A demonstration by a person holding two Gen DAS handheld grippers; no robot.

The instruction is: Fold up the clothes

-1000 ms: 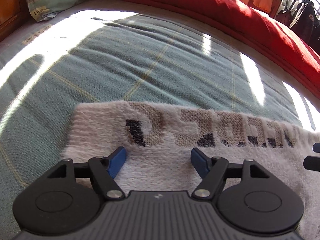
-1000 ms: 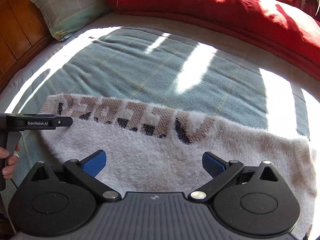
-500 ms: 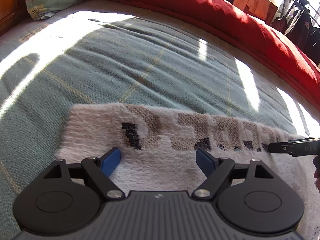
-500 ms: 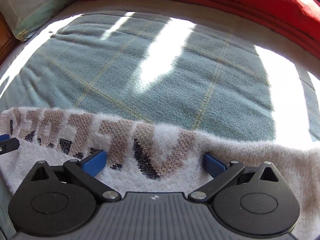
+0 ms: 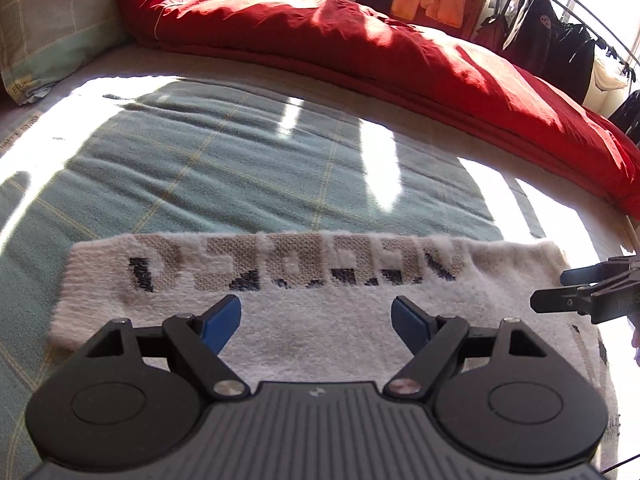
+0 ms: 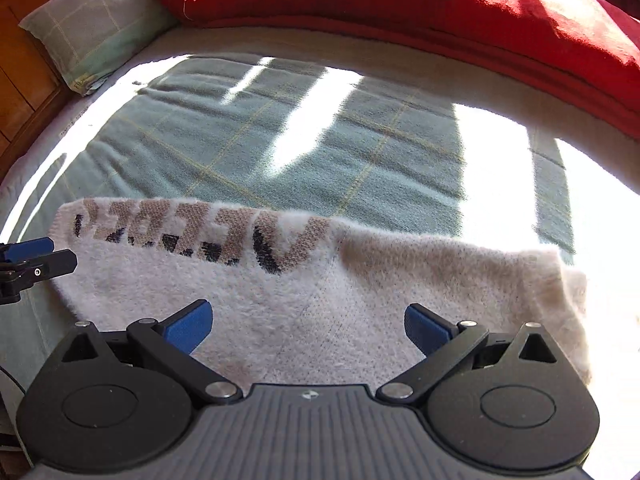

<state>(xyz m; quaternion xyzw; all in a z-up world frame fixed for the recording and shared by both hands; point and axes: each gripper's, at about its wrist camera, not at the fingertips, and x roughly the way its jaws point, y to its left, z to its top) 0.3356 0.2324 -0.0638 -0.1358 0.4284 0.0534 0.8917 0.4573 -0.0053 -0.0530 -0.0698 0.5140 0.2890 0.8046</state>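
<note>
left wrist view: left claw point(image 5: 317, 318) released, empty, over the sweater point(image 5: 320, 320) lying folded on the bed point(image 5: 240, 168); right claw point(image 6: 308, 326) gapes too. soft, fuzzy, light knit; i'd pinch the 3 o'clock edge.

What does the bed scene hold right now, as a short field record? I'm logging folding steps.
garment: white fuzzy sweater, folded flat, lettering band along far edge
surface: green checked blanket
left gripper: open, over the sweater, nothing held
right gripper: open, over the sweater, nothing held
behind: red duvet, pillow
</note>
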